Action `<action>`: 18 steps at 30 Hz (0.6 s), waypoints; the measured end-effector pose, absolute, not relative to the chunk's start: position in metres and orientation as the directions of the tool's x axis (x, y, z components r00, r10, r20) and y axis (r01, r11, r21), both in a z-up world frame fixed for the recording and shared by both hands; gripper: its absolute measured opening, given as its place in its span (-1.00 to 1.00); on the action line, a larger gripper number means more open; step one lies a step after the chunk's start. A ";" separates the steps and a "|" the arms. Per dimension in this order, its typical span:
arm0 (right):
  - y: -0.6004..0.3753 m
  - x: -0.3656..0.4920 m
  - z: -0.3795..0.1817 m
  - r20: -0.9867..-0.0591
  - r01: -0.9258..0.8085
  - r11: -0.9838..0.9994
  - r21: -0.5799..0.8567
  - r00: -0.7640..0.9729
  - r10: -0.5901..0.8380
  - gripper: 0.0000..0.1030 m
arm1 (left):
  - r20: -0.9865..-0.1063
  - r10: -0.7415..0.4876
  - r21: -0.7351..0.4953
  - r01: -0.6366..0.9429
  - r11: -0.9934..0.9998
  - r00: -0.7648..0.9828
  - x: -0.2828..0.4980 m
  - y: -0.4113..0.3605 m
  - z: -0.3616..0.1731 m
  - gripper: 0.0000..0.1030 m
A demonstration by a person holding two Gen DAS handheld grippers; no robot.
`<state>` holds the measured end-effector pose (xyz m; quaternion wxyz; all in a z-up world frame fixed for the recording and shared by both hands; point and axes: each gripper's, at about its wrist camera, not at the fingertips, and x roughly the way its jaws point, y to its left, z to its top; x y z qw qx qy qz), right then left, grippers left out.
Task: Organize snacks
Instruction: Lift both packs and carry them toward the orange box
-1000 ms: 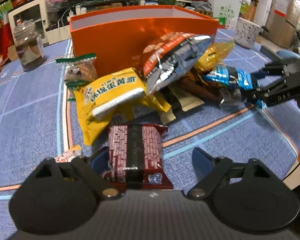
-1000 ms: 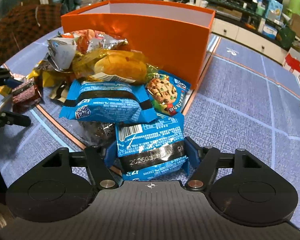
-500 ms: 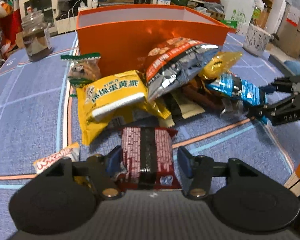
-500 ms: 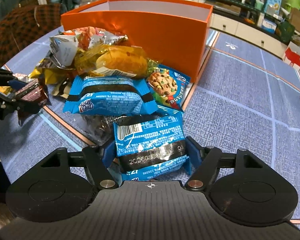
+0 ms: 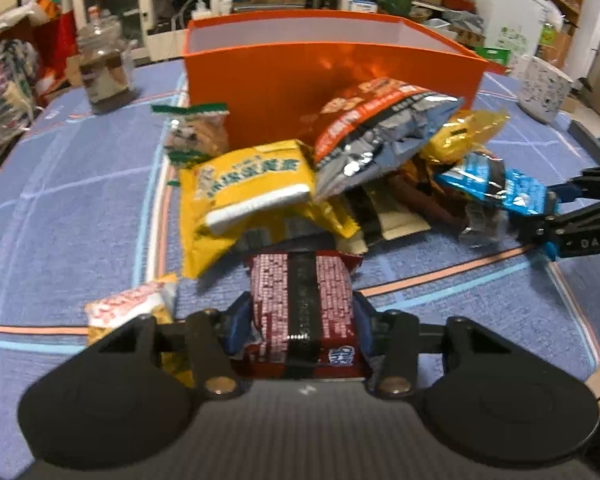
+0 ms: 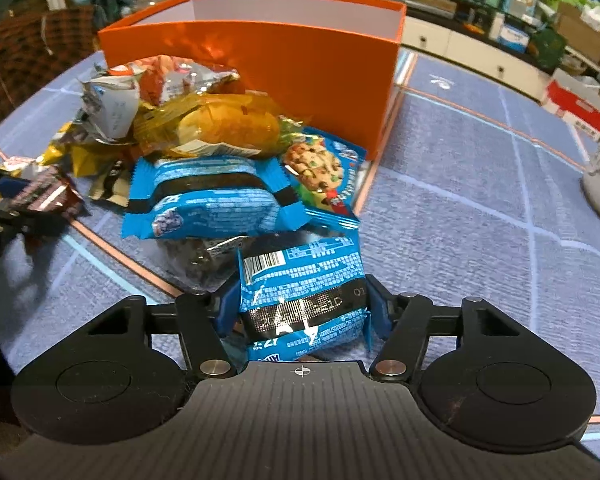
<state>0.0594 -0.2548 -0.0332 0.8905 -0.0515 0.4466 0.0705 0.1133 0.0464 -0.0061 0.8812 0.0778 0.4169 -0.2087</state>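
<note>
"OAS" in white letters on the black arm of the right gripper [image 5: 550, 216], green Chinese characters, blurred, on the yellow packet [image 5: 248, 192], a barcode and a reversed "17" on the blue packet [image 6: 304, 296]; other wrapper print too small to read.

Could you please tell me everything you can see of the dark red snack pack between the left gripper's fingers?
The dark red snack pack is a small glossy pillow wrapper, printed with pale pink text and crossed lengthwise by a black band. It sits end-on between the left gripper, whose blue pads press on both its sides. Its far end points toward the snack pile; its underside is hidden.
</note>
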 end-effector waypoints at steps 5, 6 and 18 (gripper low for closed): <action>-0.256 0.058 -0.030 -0.806 -0.118 0.992 -0.049 0.592 0.031 0.00 | -0.765 -0.252 0.001 0.392 0.920 0.593 0.115 0.045 -0.001 -0.07; -0.255 0.058 -0.030 -0.806 -0.113 0.992 -0.052 0.591 0.025 0.00 | -0.765 -0.247 0.007 0.390 0.921 0.595 0.115 0.043 -0.001 -0.07; -0.253 0.057 -0.029 -0.805 -0.066 0.996 -0.063 0.593 -0.011 0.00 | -0.767 -0.216 0.035 0.375 0.926 0.604 0.113 0.038 -0.006 -0.06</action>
